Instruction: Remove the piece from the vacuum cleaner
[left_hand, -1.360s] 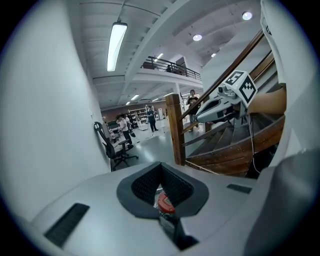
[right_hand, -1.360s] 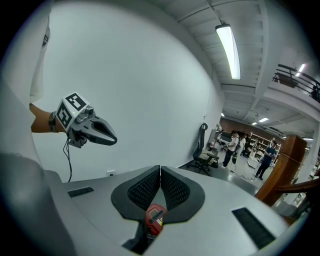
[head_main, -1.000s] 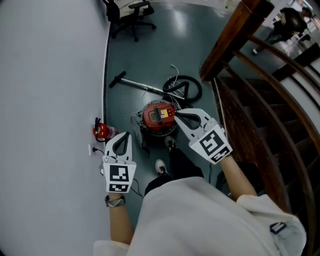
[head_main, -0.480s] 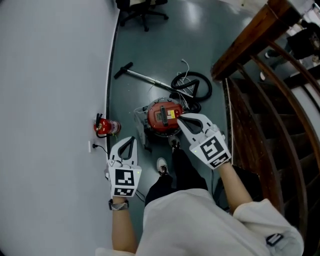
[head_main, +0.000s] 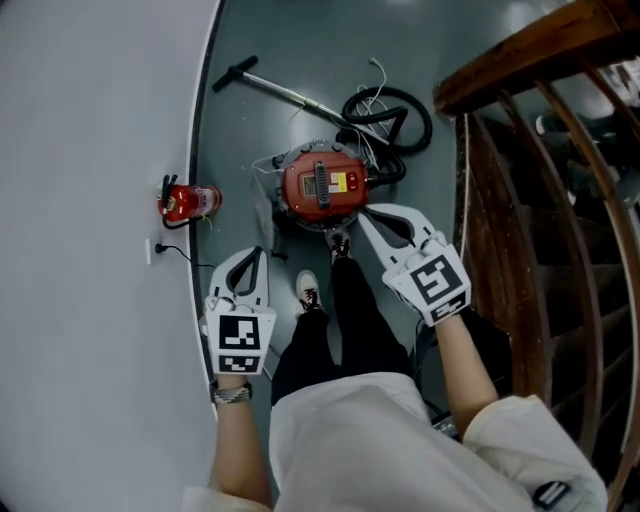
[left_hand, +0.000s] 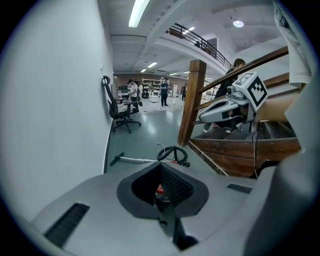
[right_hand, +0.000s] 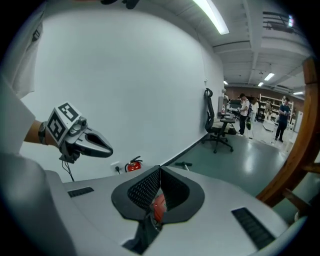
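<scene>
A: State of left hand-held gripper (head_main: 256, 254)?
B: Clenched, nothing between the jaws. Same for right hand-held gripper (head_main: 364, 214): clamped together, empty.
A: Location of the vacuum cleaner (head_main: 322, 190)?
B: On the floor (head_main: 250, 130), just beyond the person's shoes (head_main: 306, 290), red top facing up. Wall (head_main: 90, 200) to the left, wooden stairs (head_main: 520, 200) to the right. Well apart from the left one. Right tips near its near-right edge in the head view; touching or not, impossible to tell.
A: Attachments?
B: Black hose (head_main: 395, 115) coiled on the far side, metal tube (head_main: 285, 90) stretched out far-left along the floor. Fire extinguisher (head_main: 188, 201) by the wall, unrelated.
A: Reason for the pose?
B: Both aimed downward, one each side of the legs, flanking the machine. Probably set up for a two-sided reach. Shut likely because nothing within grabbing range yet.
A: Which piece to remove?
B: Not clear from here; hose or tube only a guess. Task looking barely begun.
</scene>
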